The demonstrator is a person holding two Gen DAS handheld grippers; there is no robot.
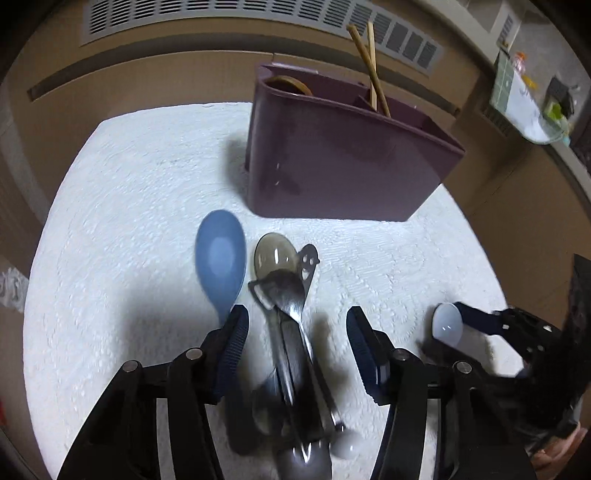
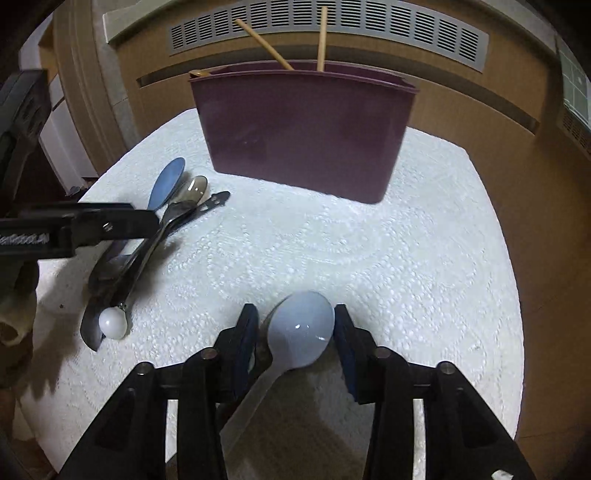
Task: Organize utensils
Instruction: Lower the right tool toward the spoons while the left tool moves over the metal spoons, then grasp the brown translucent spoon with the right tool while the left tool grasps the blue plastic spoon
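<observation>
A purple utensil caddy (image 1: 343, 162) (image 2: 306, 129) stands at the back of the white mat, with wooden chopsticks (image 1: 369, 62) (image 2: 321, 37) in it. A pile of utensils lies on the mat: a blue spoon (image 1: 221, 258) (image 2: 167, 182), a smoky clear spoon (image 1: 273, 254) (image 2: 194, 189), and metal utensils (image 1: 291, 332) (image 2: 147, 251). My left gripper (image 1: 297, 328) is open and straddles the metal utensils. My right gripper (image 2: 295, 325) has its jaws around the bowl of a pale blue spoon (image 2: 301, 332) (image 1: 447, 325); the right pad touches it, the left stands slightly apart.
A white textured mat (image 2: 369, 240) (image 1: 129, 221) covers the round table. A wall with a vent grille (image 2: 332, 22) is behind the caddy. A shelf with small items (image 1: 532, 99) is at the far right. A white ball-ended utensil (image 2: 112, 323) lies at the pile's near end.
</observation>
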